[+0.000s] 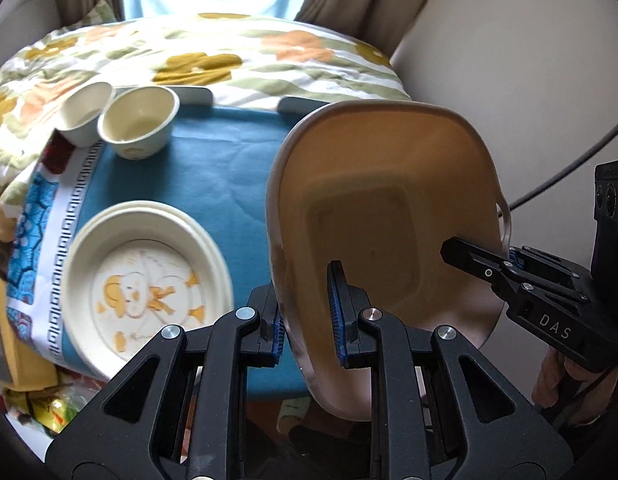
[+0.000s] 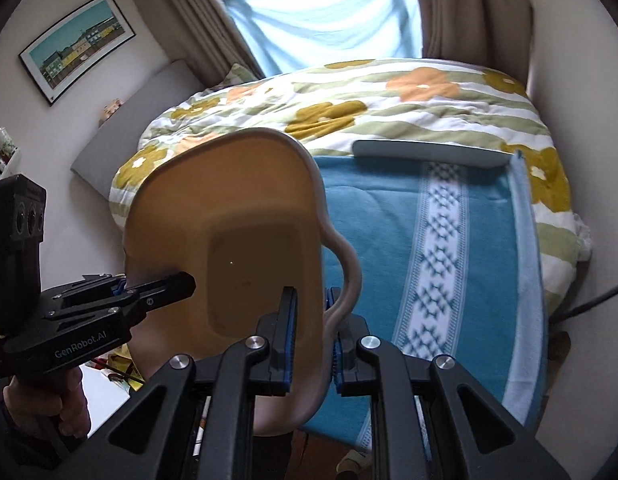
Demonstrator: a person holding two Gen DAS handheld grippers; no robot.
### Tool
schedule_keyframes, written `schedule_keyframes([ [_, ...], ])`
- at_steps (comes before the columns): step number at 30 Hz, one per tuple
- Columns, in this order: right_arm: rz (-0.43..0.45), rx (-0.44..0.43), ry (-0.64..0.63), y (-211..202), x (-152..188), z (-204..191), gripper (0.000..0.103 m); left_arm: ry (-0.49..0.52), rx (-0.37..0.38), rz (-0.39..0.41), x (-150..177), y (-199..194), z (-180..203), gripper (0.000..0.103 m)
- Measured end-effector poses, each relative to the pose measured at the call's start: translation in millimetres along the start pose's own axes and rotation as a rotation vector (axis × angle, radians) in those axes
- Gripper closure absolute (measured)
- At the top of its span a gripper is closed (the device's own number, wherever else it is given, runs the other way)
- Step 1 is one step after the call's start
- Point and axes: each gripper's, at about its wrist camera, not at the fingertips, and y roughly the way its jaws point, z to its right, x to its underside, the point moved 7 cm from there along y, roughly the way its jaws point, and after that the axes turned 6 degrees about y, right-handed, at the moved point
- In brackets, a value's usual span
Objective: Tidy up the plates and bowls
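The jaws of the left gripper (image 1: 309, 316) are clenched on one rim of a tan basin (image 1: 385, 208), and those of the right gripper (image 2: 312, 340) are clamped on the opposite rim beside its looped handle. The basin is smooth moulded plastic, rounded-rectangular with a recessed flat floor, and is held tilted in the air above a blue woven cloth (image 1: 213, 168). On the cloth, a stack of cream round plates (image 1: 149, 292) with an orange printed figure is seen. Beyond it, two small cream tapered bowls (image 1: 139, 122) stand upright, touching each other. A quilted floral duvet (image 2: 389, 108) lies behind.
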Motion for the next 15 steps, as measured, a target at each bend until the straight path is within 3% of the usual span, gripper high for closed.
schedule_keyframes([
  [6, -0.040, 0.060, 0.161, 10.7, 23.9, 75.5, 0.089, 0.051, 0.070, -0.104, 3.8, 71.3, 52.1, 0.087],
  [15, -0.103, 0.096, 0.237, 42.6, 48.5, 135.3, 0.089, 0.093, 0.081, -0.220, 14.3, 143.3, 74.0, 0.087],
])
